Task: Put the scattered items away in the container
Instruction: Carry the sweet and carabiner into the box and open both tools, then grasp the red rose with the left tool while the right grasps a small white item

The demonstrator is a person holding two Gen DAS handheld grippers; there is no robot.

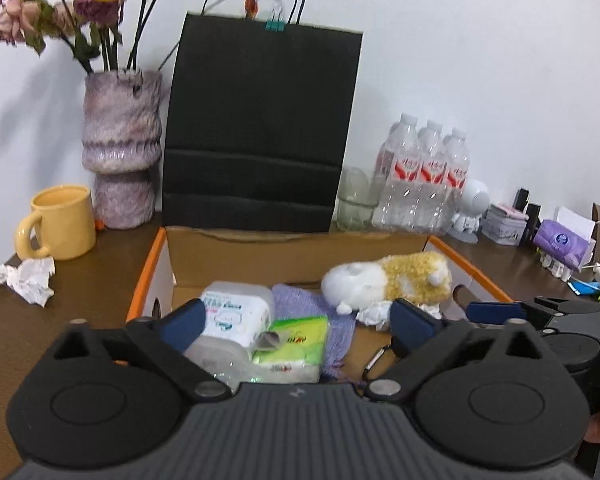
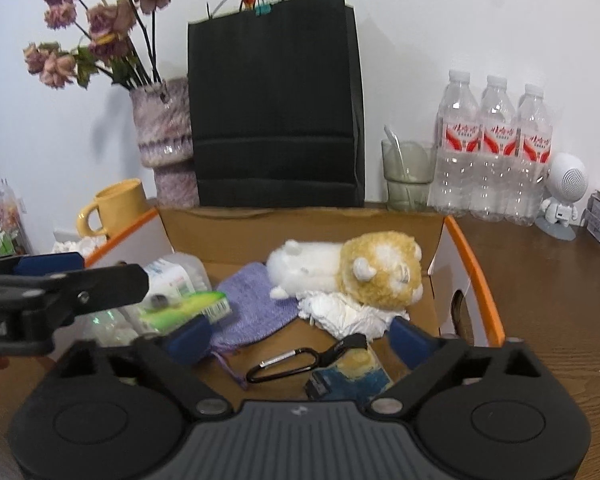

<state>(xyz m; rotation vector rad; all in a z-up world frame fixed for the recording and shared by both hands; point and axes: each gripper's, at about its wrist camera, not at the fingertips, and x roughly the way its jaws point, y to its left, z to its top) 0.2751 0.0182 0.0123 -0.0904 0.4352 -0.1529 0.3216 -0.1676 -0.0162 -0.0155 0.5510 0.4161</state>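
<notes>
While both hand-held grippers, left and right, are hanging wide and empty over the cardboard box, the crumpled paper is lying on the tabletop left of it: light, crushable, best pinched across its bulk.

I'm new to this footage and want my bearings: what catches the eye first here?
A yellow-and-white plush toy lies in the open cardboard box, beside a purple knitted pouch. Behind the box stands a tall black paper bag, with dried roses in a fuzzy vase to its left.
</notes>
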